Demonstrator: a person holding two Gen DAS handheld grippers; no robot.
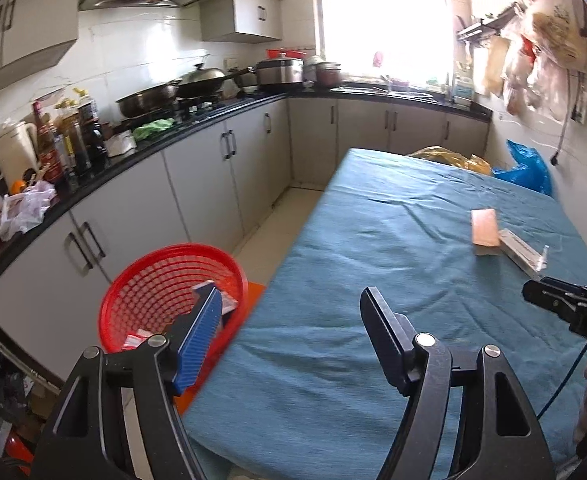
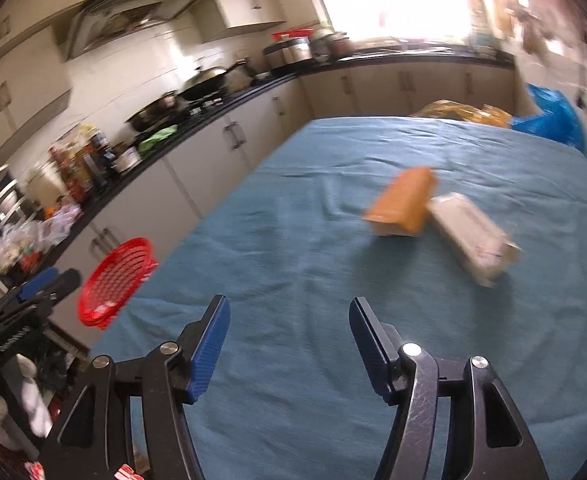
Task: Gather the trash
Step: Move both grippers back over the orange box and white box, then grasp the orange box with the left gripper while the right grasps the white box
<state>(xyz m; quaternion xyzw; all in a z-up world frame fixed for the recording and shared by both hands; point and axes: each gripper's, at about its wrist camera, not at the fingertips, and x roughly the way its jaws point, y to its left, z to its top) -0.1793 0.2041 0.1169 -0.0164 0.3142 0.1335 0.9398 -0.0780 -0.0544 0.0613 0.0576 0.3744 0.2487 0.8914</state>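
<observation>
An orange box [image 1: 484,232] [image 2: 403,202] lies on the blue-covered table [image 1: 373,280] [image 2: 293,260], with a whitish carton [image 1: 523,250] [image 2: 473,236] touching its right side. A red basket [image 1: 173,296] [image 2: 115,280] stands off the table's left edge and has small packets inside. My left gripper [image 1: 291,300] is open and empty over the table's left edge, beside the basket. Over the near table my right gripper [image 2: 289,312] [image 1: 549,296] is open and empty, short of the two boxes.
A black kitchen counter [image 1: 173,136] runs along the left and back with bottles [image 1: 69,136], pans [image 1: 197,84] and plastic bags. A blue bag [image 1: 527,166] and a yellow bag [image 1: 449,158] sit beyond the table's far end. Bags hang on the right wall [image 1: 541,64].
</observation>
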